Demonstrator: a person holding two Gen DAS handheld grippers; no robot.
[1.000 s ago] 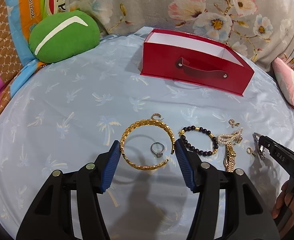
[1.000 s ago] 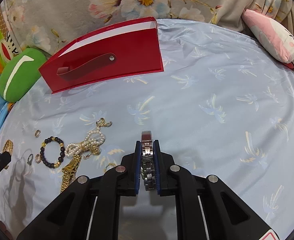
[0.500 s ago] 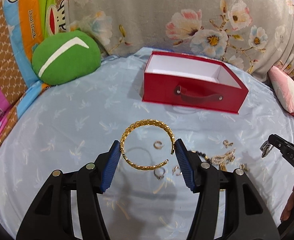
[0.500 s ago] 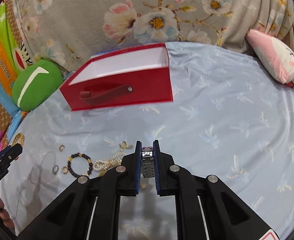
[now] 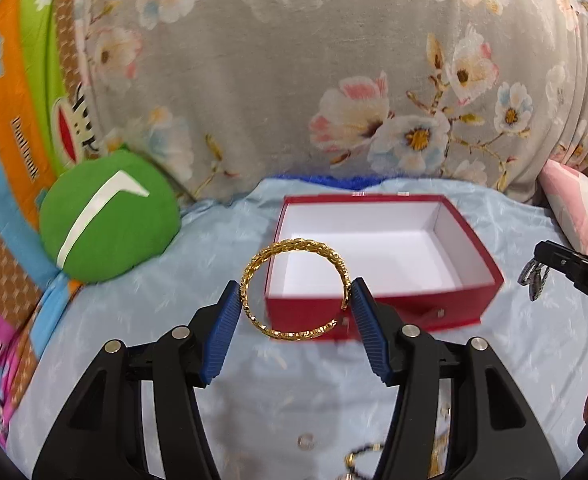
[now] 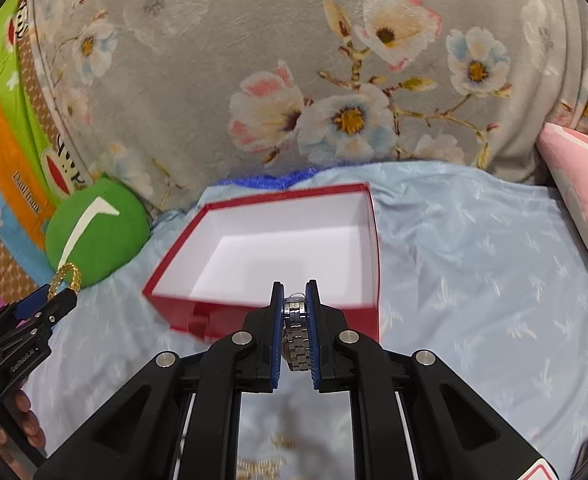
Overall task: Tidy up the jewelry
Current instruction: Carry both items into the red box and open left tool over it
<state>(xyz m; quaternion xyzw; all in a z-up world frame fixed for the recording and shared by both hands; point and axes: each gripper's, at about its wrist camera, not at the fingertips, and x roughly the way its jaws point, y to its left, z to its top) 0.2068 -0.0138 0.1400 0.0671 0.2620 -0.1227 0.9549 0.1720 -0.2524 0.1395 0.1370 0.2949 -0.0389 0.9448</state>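
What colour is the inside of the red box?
White; the box interior shows best in the left wrist view.

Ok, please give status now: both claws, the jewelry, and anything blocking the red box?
Left claw shut on gold bangle. Right claw shut on silver watch. Red box open, appears empty. Nothing in the way.

From my left wrist view, the loose jewelry [image 5: 363, 450] at six o'clock is mostly hidden behind the left gripper [image 5: 295, 298] arms and cut by the frame edge; I cannot tell the pieces apart. The red box [image 6: 278, 312] front blurs at its near edge. The silver watch [image 6: 295, 336] shows only its band between the right gripper [image 6: 295, 294] pads.
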